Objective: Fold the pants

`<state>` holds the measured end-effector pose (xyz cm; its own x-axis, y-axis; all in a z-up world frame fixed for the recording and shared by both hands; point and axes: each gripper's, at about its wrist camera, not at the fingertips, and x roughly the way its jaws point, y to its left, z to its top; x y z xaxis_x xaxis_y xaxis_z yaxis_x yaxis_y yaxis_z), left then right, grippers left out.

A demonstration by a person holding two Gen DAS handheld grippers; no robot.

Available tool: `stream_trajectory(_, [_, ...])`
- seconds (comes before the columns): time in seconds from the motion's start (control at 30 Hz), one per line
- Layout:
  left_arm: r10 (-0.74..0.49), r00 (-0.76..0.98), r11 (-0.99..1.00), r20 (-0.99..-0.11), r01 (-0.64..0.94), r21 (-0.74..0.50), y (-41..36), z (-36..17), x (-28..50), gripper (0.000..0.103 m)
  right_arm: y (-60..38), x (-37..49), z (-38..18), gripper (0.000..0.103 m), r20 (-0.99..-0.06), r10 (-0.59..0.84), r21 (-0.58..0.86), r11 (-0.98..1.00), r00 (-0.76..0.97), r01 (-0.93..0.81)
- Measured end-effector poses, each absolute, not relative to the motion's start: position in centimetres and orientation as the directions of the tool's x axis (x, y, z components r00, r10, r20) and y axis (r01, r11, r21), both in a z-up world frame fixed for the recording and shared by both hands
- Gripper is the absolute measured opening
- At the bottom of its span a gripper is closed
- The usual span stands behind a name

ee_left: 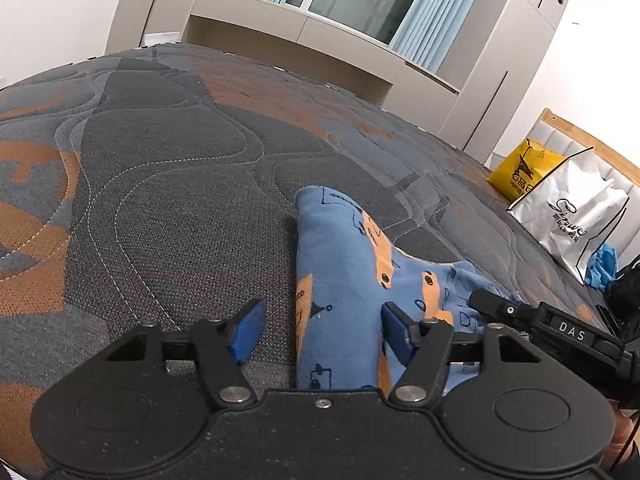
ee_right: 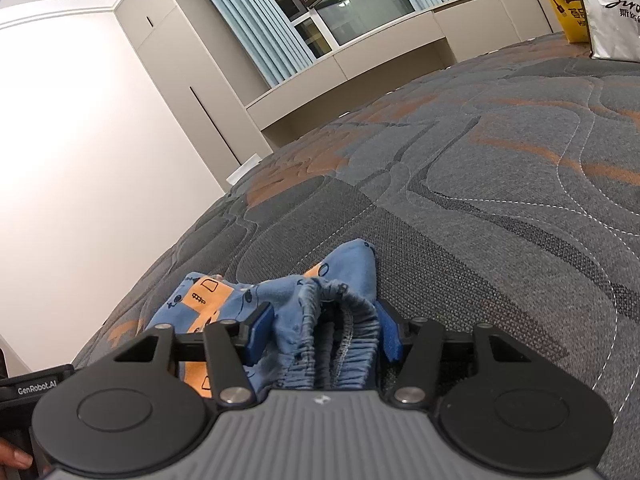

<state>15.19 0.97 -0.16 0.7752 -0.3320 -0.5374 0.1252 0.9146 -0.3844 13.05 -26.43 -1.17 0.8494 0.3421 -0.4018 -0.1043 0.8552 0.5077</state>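
Note:
Small blue pants (ee_left: pixel 344 264) with orange patches and black drawings lie on the quilted grey and orange mattress (ee_left: pixel 168 168). My left gripper (ee_left: pixel 320 334) is open just above the mattress, with one leg of the pants running between its blue pads and out ahead. The right gripper shows in the left wrist view (ee_left: pixel 532 320) at the pants' right side. In the right wrist view my right gripper (ee_right: pixel 326 332) is open with the gathered elastic waistband (ee_right: pixel 344 328) bunched between its pads; the rest of the pants (ee_right: pixel 208 300) spreads to the left.
A silver paper bag (ee_left: pixel 572 216) and a yellow bag (ee_left: pixel 520 168) stand at the right edge of the mattress by the headboard. Beige cabinets, a window bench and blue curtains (ee_left: pixel 432 12) lie beyond the far edge. The mattress (ee_right: pixel 500 184) stretches ahead.

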Motion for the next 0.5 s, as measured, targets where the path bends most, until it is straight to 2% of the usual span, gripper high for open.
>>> stream_trajectory(0.27, [-0.363,0.767,0.902,-0.529,0.146,-0.406,0.73,-0.44,15.28,0.047,-26.04,13.18,-1.21,0.056,-0.404,0.334,0.496,0.862,0.852,-0.103])
stream_trajectory(0.43, [-0.364,0.771,0.900,-0.522,0.147,-0.411,0.65,-0.45,15.16,0.044,-25.84,13.06,-1.17,0.047,-0.405,0.331,0.492,0.865,0.852,-0.102])
stream_trajectory(0.5, [-0.365,0.773,0.898,-0.519,0.146,-0.415,0.68,-0.47,15.14,0.042,-25.84,12.98,-1.18,0.040,-0.401,0.333,0.492,0.864,0.853,-0.106])
